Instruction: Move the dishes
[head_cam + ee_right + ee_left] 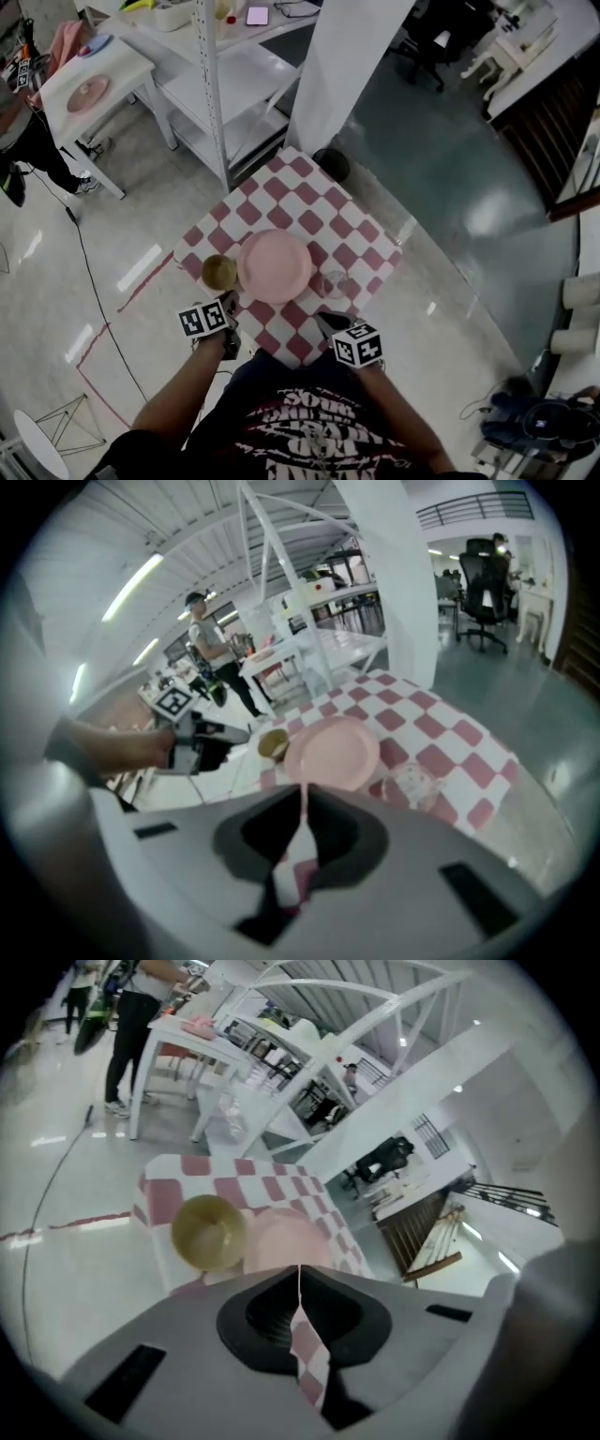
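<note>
Left gripper (299, 1279), right gripper (303, 799) angled down at table (309, 180) edge — fingers (267, 1314) pressed together, empty

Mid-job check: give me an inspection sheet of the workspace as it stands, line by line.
surface: small table under a checked cloth.
job's things: pink plate mid-table; olive bowl close at its left; clear glass at its right; all upright.
clutter: nothing seen.
grippers: left gripper and right gripper at the table's near edge, jaws together, nothing between them.
cables: black cable on the floor left of the table.
surroundings: white shelf rack and white side table beyond; red tape on the floor.
</note>
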